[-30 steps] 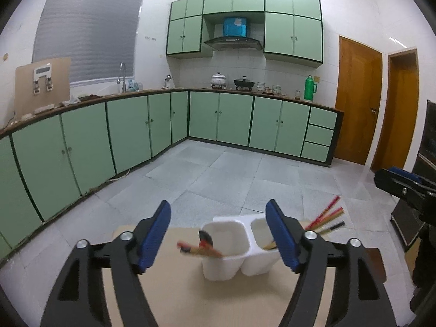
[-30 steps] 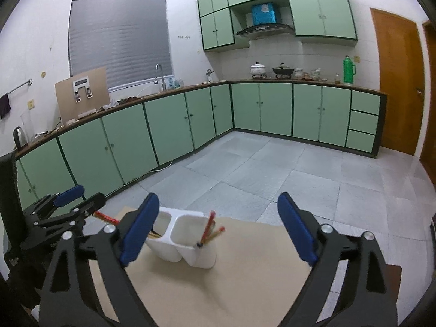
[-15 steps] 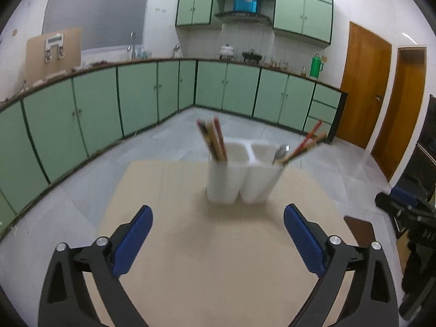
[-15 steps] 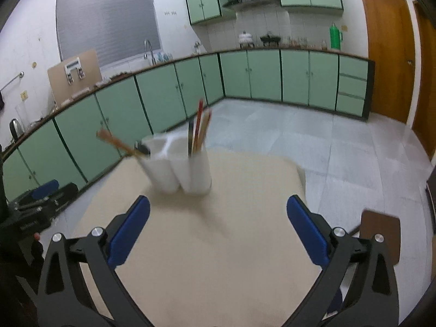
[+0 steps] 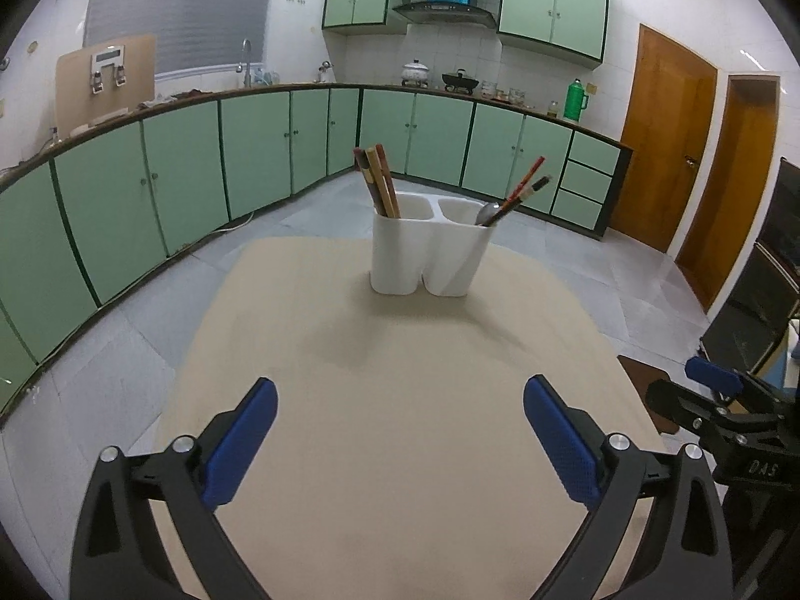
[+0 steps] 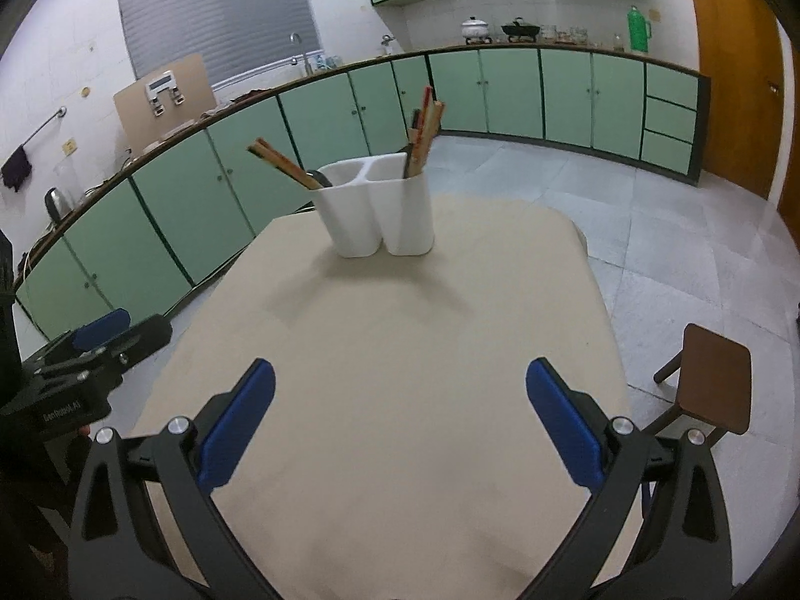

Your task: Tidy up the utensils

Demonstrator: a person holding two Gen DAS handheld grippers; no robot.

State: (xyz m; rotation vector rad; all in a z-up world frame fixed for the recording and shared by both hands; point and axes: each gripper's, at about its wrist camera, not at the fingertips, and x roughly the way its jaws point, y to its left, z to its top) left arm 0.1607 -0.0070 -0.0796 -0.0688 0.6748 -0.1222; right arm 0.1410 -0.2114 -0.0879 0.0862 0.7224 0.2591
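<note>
A white two-compartment utensil holder (image 5: 430, 256) (image 6: 380, 215) stands upright at the far end of the beige table (image 5: 400, 400) (image 6: 390, 375). In the left wrist view its left cup holds several chopsticks (image 5: 376, 180), and its right cup holds a spoon (image 5: 487, 212) and more chopsticks (image 5: 525, 187). My left gripper (image 5: 400, 430) is open and empty, well short of the holder. My right gripper (image 6: 400, 420) is open and empty too. Each gripper shows at the edge of the other's view, the right gripper (image 5: 720, 400) and the left gripper (image 6: 95, 350).
A small brown stool (image 6: 710, 390) stands by the table's right edge. Green kitchen cabinets (image 5: 250, 160) run along the walls behind, with grey tiled floor (image 6: 675, 230) around the table. Two wooden doors (image 5: 700, 150) are at the right.
Both grippers drew back from the holder toward the near table edge, their jaws widening. The left one's chopsticks now stand in the holder's left cup.
</note>
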